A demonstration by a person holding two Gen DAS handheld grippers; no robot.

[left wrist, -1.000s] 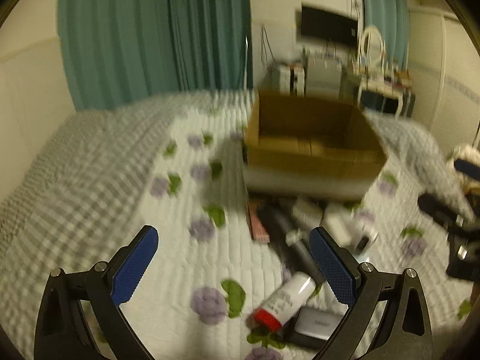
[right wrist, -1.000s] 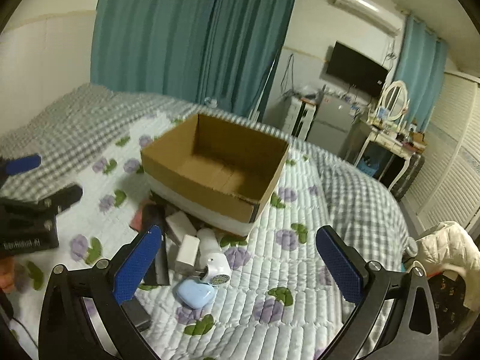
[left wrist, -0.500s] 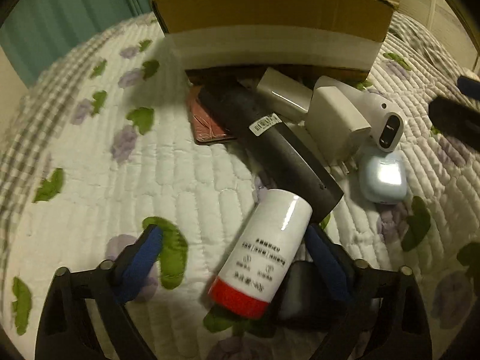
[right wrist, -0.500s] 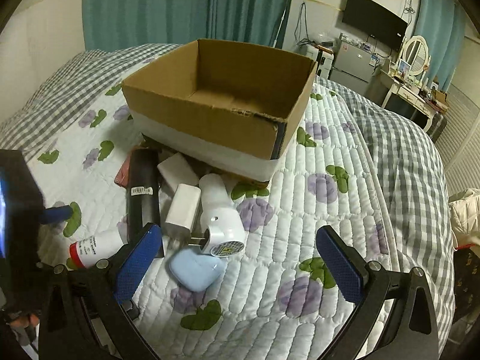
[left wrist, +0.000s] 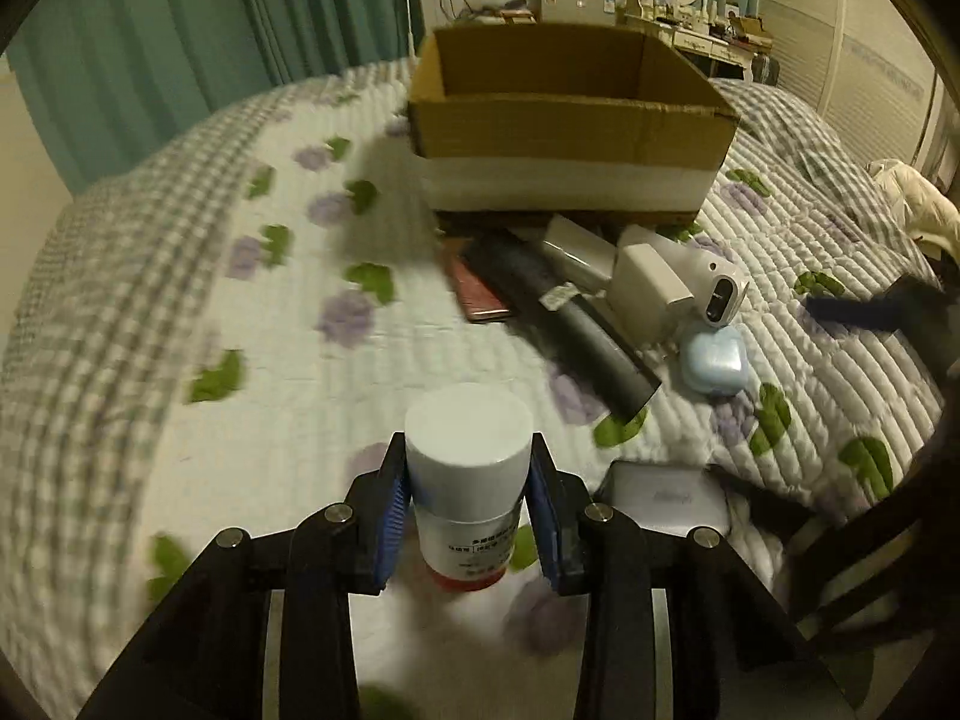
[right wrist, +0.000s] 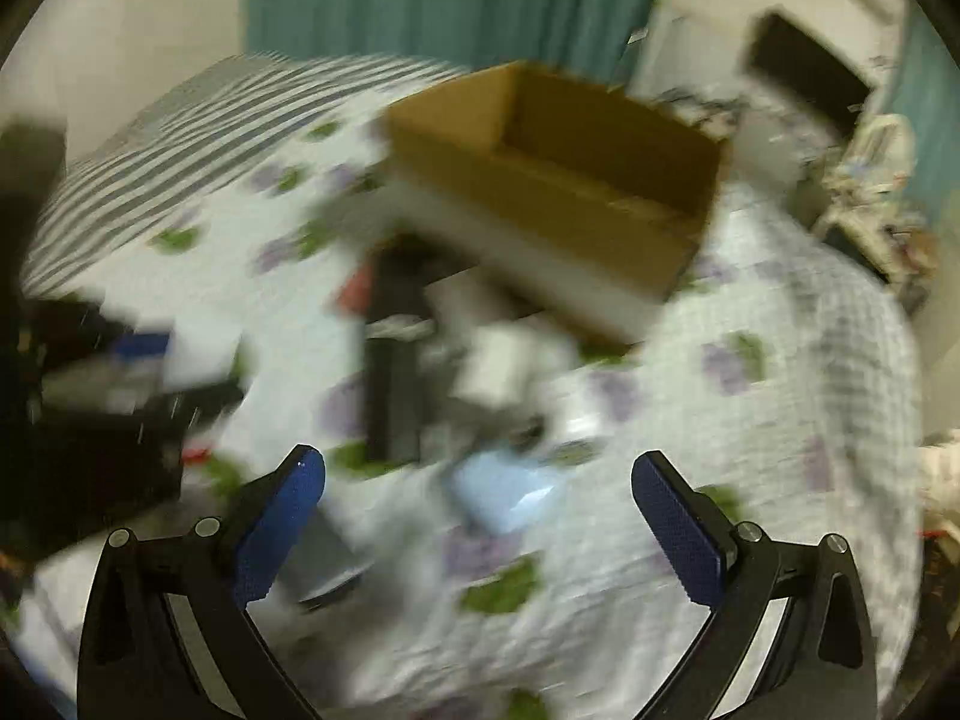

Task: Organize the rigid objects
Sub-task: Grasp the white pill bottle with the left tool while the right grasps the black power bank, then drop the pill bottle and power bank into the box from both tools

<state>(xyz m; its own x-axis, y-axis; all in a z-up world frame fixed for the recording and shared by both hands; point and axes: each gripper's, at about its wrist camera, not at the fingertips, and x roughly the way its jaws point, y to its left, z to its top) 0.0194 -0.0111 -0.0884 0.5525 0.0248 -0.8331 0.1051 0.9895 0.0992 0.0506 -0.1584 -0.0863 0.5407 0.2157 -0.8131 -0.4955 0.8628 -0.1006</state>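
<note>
The left gripper (left wrist: 470, 495) pinches the white bottle (left wrist: 468, 468) near its base, so it may pivot loose before reaching the cardboard box (left wrist: 570, 120); the right gripper (right wrist: 478, 519) gapes wide, holding nothing.

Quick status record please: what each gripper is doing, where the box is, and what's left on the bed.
left gripper: shut on white cylindrical bottle with red cap, lifted off the quilt
right gripper: open, empty, view blurred
open brown cardboard box: on floral quilted bedspread, no items visible inside
still on bed: long black tube, white charger block, pale blue earbud case, grey flat device
</note>
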